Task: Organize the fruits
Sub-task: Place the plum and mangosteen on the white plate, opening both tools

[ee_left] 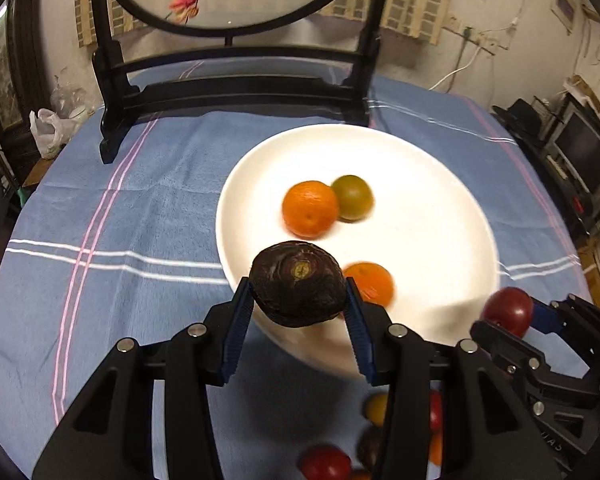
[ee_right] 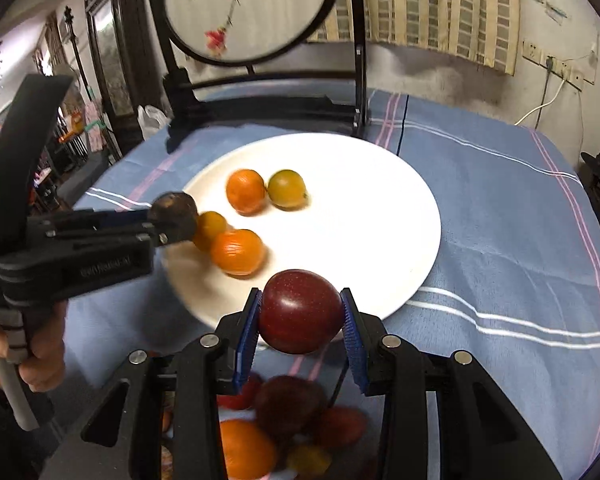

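The left hand-held gripper [ee_left: 298, 306] is clamped on a dark brown, wrinkled fruit [ee_left: 298, 284], its blue pads [ee_left: 236, 320] pressing both sides. The fruit hangs over the near rim of a white plate [ee_left: 440, 184] that lies just ahead of the gripper on a blue striped cloth [ee_left: 140, 200] covering the worktop.

The right hand-held gripper [ee_right: 302, 320] grips a dark red fruit [ee_right: 300, 310] in the same way, pads against both sides, also at the plate's near edge. From the left view that gripper shows to the right, red fruit at its tip; from the right view the left gripper shows to the left, held by a hand [ee_right: 36, 356].

On the plate, beyond both grippers, lie an orange [ee_left: 309, 209] touching a greenish fruit [ee_left: 353, 197], and nearer, another orange [ee_left: 370, 282]. The right view shows a small yellow-orange fruit [ee_right: 211, 224] just beside the brown one.

Below and behind the grippers a pile of loose fruit [ee_right: 284, 428] lies on the cloth. A dark wooden stand with a round embroidered panel [ee_right: 248, 4] rises behind the plate.
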`<state>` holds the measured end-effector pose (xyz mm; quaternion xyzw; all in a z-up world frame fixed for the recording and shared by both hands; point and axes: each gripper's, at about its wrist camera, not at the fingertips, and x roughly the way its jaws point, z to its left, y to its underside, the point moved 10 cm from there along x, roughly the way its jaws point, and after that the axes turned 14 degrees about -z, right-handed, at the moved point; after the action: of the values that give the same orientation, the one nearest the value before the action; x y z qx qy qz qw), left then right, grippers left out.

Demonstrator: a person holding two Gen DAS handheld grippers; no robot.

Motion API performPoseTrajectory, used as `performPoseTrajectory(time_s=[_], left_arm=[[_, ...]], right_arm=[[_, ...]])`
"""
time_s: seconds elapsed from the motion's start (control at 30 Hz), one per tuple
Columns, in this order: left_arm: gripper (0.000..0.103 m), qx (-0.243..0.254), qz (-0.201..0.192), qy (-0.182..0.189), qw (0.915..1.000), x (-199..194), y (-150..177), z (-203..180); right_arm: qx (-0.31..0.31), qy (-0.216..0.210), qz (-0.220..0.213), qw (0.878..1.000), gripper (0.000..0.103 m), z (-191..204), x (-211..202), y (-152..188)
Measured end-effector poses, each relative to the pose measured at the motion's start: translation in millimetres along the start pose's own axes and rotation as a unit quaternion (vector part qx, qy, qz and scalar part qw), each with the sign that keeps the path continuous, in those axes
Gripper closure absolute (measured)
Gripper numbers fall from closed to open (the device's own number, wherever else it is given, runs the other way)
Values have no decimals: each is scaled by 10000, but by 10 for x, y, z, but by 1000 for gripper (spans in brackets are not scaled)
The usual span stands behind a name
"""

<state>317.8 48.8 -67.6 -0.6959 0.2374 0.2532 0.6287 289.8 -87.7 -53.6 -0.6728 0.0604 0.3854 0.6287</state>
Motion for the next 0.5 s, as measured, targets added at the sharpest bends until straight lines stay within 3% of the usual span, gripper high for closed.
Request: performPoseTrajectory(time_s=[0.23, 0.3, 0.4, 0.5], left_arm=[[57, -47, -75, -69, 9999, 236, -115, 0], [54, -156, -74, -175, 9997, 248, -140, 29], [54, -406, -355, -148, 9984, 122, -235, 79], [48, -420, -339, -167, 9984, 13, -244, 105]], right_arm=[[85, 47, 175, 9998, 62, -63, 253, 53], [223, 44, 57, 9997, 47, -96, 257, 35], [358, 39, -21, 9993, 47, -145, 201, 14], [346, 59, -56, 9994, 47, -165, 67, 24]])
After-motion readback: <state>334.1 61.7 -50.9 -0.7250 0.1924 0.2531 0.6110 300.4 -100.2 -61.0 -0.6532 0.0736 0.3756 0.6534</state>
